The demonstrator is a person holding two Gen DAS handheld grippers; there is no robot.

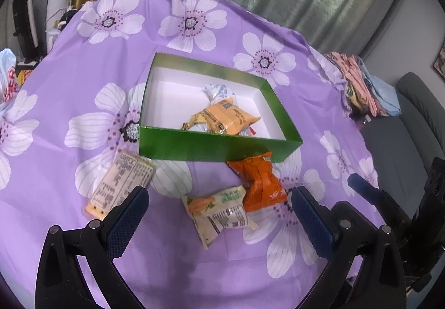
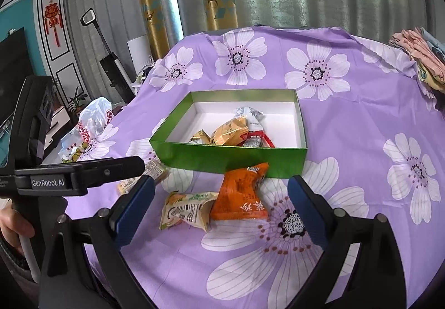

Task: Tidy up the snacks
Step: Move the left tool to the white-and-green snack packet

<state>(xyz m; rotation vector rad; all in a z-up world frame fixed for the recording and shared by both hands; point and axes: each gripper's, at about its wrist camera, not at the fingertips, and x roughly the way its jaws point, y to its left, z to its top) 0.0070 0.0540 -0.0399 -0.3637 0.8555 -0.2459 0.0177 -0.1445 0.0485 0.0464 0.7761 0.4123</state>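
Note:
A green box [image 1: 211, 146] [image 2: 222, 158] with a white inside stands on the purple flowered cloth and holds several snack packets, among them an orange-yellow one [image 1: 225, 117] [image 2: 229, 132]. In front of it lie an orange packet [image 1: 257, 183] [image 2: 240, 195], a cream-and-green packet [image 1: 219, 211] [image 2: 186, 210] and a pale packet with printed text [image 1: 119, 183] [image 2: 147, 172]. My left gripper [image 1: 219, 203] is open, empty, hovering above the loose packets. My right gripper [image 2: 221, 197] is open and empty too, just short of the orange packet.
A white plastic bag [image 2: 89, 128] [image 1: 7, 78] sits at the cloth's left edge. Folded clothes [image 1: 361, 86] [image 2: 422, 58] lie at the far right. Curtains hang behind the table. The left gripper's body [image 2: 69, 175] crosses the left of the right wrist view. A grey sofa [image 1: 411, 128] stands right.

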